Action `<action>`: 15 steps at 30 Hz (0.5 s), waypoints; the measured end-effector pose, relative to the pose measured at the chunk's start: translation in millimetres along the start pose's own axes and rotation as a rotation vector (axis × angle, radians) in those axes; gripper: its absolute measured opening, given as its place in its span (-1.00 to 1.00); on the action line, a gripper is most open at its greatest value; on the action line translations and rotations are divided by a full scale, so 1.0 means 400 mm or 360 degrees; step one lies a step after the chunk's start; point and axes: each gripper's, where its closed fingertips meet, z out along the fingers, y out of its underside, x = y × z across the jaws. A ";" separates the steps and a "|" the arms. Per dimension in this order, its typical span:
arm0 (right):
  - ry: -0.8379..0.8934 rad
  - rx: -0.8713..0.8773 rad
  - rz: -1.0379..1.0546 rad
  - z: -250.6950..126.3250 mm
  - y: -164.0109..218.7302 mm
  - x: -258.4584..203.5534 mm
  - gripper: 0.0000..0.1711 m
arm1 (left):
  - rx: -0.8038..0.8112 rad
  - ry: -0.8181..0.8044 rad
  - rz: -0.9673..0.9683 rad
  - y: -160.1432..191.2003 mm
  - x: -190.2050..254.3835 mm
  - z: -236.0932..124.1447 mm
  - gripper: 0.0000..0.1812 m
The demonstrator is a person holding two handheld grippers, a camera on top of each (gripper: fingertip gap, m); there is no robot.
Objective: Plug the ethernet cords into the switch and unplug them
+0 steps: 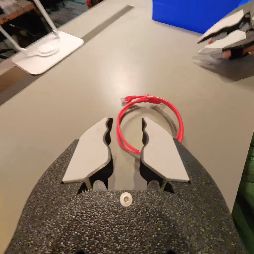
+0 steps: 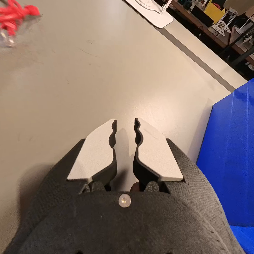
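over on the far left of my left wrist view there's a white stand base point(image 1: 48, 52) sitting on the grey counter point(image 1: 82, 96), its thin posts running up out of frame. moving in, my left gripper point(image 1: 127, 119) is spread open, nothing between its fingers, hovering low over the counter. the red ethernet cord point(image 1: 149, 121) lies coiled in a loop on the counter right ahead of it, bundled with a tie near the top, one clear plug end pointing left; part of the loop shows in the gap between the fingers and the rest curls off past the right finger. further right, a blue box point(image 1: 192, 15) stands at the back, and my right gripper point(image 1: 197, 46) shows blurred at the right edge, a hand wrapped around its body.

in the right wrist view, the red cord point(image 2: 15, 22) is a blur in the top left corner, well apart from the gripper. my right gripper point(image 2: 125, 120) is parted, holding nothing, bare counter point(image 2: 96, 75) beneath. the white base point(image 2: 155, 15) sits top centre, and the blue box point(image 2: 230, 137) is just to the right.
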 end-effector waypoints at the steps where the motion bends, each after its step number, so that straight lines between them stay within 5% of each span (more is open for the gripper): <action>1: -0.0008 0.0000 0.0002 0.000 0.000 -0.001 -0.71 | 0.0032 -0.0059 -0.0015 -0.013 -0.035 -0.036 -0.50; 4: -0.0037 -0.0011 -0.0004 0.003 0.002 -0.006 -0.71 | -0.0023 -0.0434 0.0039 -0.026 -0.227 -0.183 -0.42; 7: -0.0051 -0.0032 -0.0056 0.009 0.006 -0.011 -0.71 | -0.0385 -0.0820 0.0225 0.045 -0.494 -0.324 -0.38; 11: -0.0077 -0.0095 -0.0157 0.023 0.019 -0.016 -0.70 | -0.1096 -0.0806 0.0236 0.259 -0.745 -0.417 -0.35; 15: -0.0144 -0.0135 -0.0158 0.039 0.026 -0.013 -0.71 | -0.1581 -0.0612 0.0276 0.415 -0.861 -0.459 -0.26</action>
